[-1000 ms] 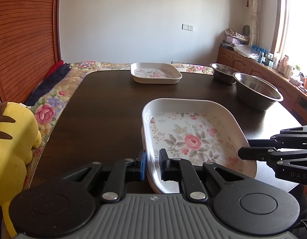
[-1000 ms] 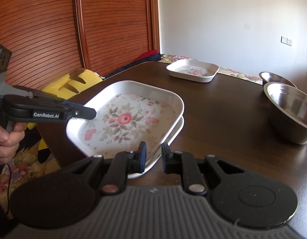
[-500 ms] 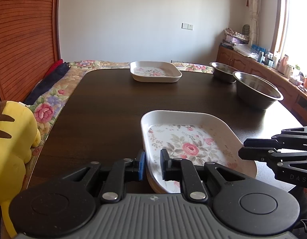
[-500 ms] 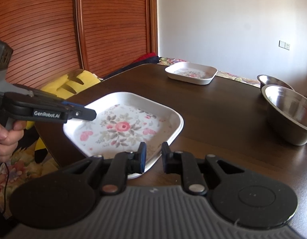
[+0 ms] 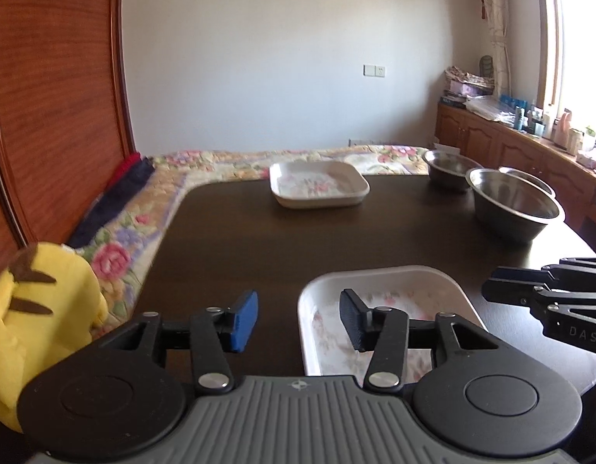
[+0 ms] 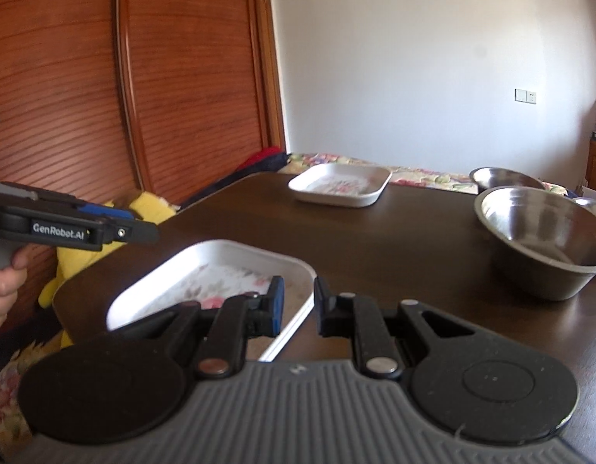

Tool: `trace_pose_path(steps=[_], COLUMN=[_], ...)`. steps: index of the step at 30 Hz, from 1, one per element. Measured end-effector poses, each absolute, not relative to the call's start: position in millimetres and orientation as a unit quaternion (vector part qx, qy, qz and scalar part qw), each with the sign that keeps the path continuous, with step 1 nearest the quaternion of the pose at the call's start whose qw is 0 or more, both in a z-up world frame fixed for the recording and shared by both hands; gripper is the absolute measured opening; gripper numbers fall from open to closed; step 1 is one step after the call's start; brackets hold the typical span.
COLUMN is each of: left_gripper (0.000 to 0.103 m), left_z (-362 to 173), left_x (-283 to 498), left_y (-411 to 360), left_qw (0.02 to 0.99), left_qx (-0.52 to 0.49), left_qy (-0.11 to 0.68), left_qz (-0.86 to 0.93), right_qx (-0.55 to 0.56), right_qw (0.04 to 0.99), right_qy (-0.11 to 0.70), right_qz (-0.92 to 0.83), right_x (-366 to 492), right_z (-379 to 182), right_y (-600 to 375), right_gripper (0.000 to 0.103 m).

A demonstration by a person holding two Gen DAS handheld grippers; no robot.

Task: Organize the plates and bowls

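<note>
Left tongs (image 5: 298, 319) spread wide, gripping nothing, above near white square floral plate (image 5: 386, 309) lying on dark wood tabletop (image 5: 259, 239). Right tongs (image 6: 298, 301) parted w/ a narrower gap over same plate's rim, not pinching. Second floral plate (image 5: 319, 185) sits at far end; steel bowls (image 5: 514, 205) to the right.

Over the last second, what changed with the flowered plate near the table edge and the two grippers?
Both grippers let go. The near floral plate, lifted and tilted a second ago, now lies flat on the plate beneath it. The left gripper has opened wide, the right gripper partway, and both have drawn back slightly. The far floral plate and the steel bowls stayed put.
</note>
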State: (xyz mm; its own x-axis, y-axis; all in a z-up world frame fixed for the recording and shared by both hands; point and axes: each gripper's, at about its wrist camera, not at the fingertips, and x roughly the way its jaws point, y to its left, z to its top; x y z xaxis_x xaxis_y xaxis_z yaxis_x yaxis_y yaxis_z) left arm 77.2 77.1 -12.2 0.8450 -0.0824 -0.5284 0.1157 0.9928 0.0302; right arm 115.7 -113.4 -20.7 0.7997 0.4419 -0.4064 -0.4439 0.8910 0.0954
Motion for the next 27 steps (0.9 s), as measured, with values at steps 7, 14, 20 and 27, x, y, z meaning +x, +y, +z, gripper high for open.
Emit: trace_pose_path(steps=[7, 14, 20, 27], left_gripper=[0.056, 0.064, 0.064, 0.065], left_z=[7, 18, 18, 26], left_x=[92, 102, 116, 137], left_y=[64, 48, 42, 39], left_qw=[0.966, 0.97, 0.97, 0.97], left_qx=[0.045, 0.041, 0.04, 0.047], left_qy=[0.253, 0.237, 0.235, 0.23], left_qz=[-0.029, -0.033, -0.042, -0.056], right_qx=[0.001, -0.006, -0.016, -0.027], right_qw=[0.952, 0.95, 0.948, 0.946], right_qy=[0.197, 0.197, 0.196, 0.195], right_qz=[0.235, 0.241, 0.251, 0.259], right_x=[117, 122, 138, 167], right_z=[-17, -12, -1, 18], right_y=[-132, -148, -149, -145], right_gripper=[0.018, 0.018, 0.019, 0.021])
